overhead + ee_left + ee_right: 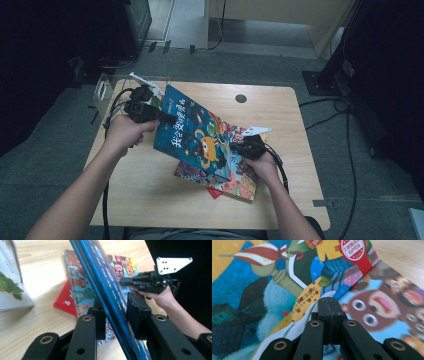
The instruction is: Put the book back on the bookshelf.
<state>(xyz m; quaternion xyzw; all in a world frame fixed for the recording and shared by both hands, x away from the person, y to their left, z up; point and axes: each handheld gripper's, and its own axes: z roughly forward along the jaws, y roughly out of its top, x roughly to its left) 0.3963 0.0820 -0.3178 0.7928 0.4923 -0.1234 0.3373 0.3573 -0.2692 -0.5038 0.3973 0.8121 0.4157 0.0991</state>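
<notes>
around the table: grey carpet floor [50,150], dark equipment at both sides, cables [345,130] trailing at the right
table [280,115]: light wood top with rounded corners and a small dark round hole [241,98] near the far edge
far-left corner: clear plastic stand [105,92] at the table's edge
book stack [240,182]: colourful picture books lying flat at mid-table, a red one [66,298] lowest, a cartoon-animal cover [382,307] on top
blue book [195,132]: largest cover in sight, lifted and tilted, its left edge raised, its lower right corner down over the stack
left gripper [167,118]: jaws partly closed, pads pressing both faces of the blue book's edge; they clamp it in the left gripper view [112,312]
right gripper [239,148]: jaws fully closed with nothing between them, tips resting at the blue book's lower edge, over the stack [329,307]
white book [10,285]: lies flat on the table apart from the stack
</notes>
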